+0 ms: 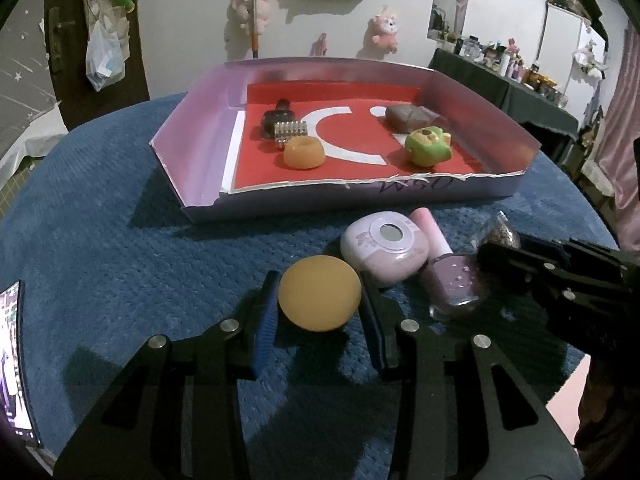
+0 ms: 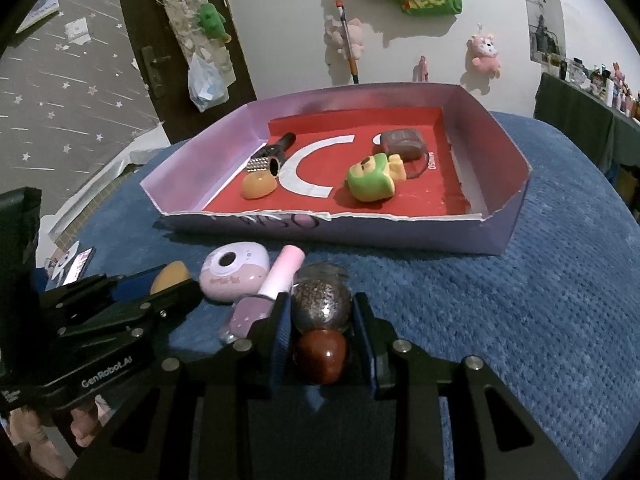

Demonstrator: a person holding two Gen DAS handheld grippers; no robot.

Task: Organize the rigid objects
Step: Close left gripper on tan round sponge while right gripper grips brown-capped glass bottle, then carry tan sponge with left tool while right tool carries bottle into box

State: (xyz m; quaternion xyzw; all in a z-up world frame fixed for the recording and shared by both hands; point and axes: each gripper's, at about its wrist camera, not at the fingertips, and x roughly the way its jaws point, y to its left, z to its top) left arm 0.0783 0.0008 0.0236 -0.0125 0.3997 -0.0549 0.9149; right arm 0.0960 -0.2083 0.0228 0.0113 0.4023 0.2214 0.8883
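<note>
Crowding the blue counter (image 1: pixel 120 240) before the tray (image 1: pixel 192 132), a pink case (image 1: pixel 384 252) and nail polish bottle (image 1: pixel 452 280) lie between both tools. Left tool (image 1: pixel 320 300) clamps an orange sponge (image 1: pixel 318 294); right tool (image 2: pixel 320 320) clamps a glitter jar (image 2: pixel 322 304). Tray holds green toy (image 1: pixel 426 146), orange ring (image 1: pixel 304 153).

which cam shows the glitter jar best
The right wrist view: the glitter jar sits centred between that gripper's fingers, brown round cap nearest the lens, glitter plainly visible through the glass. The left wrist view catches only its far end at the right, mostly hidden behind the right gripper.
</note>
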